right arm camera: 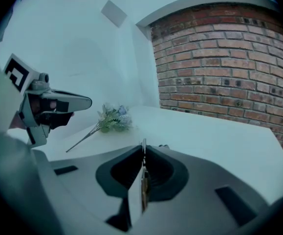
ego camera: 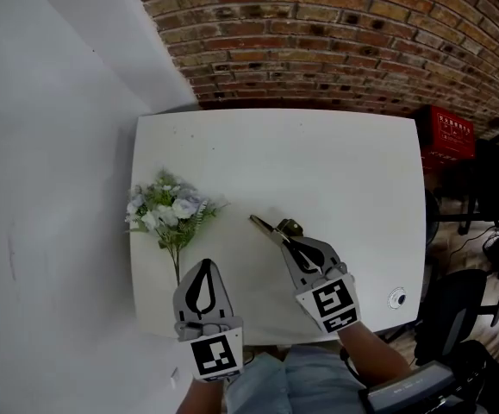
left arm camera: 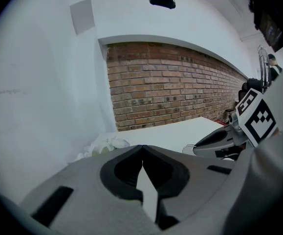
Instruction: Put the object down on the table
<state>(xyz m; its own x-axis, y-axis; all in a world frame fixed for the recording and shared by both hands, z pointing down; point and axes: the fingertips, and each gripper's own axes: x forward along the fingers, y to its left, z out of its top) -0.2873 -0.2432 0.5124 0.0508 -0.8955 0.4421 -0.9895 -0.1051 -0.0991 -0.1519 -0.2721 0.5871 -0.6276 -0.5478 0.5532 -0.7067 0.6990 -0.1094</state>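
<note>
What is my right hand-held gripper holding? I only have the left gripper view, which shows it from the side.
Observer: A thin gold-coloured object, clamped edge-on between the shut jaws of the right hand-held gripper.
Operator: Which way does it stick out?
Observer: Its pointed tip juts past the jaws toward the bouquet, with bare table between them.
Operator: How do the flowers lie?
Observer: Flat on the table, with the stem lying beside the left hand-held gripper.
</note>
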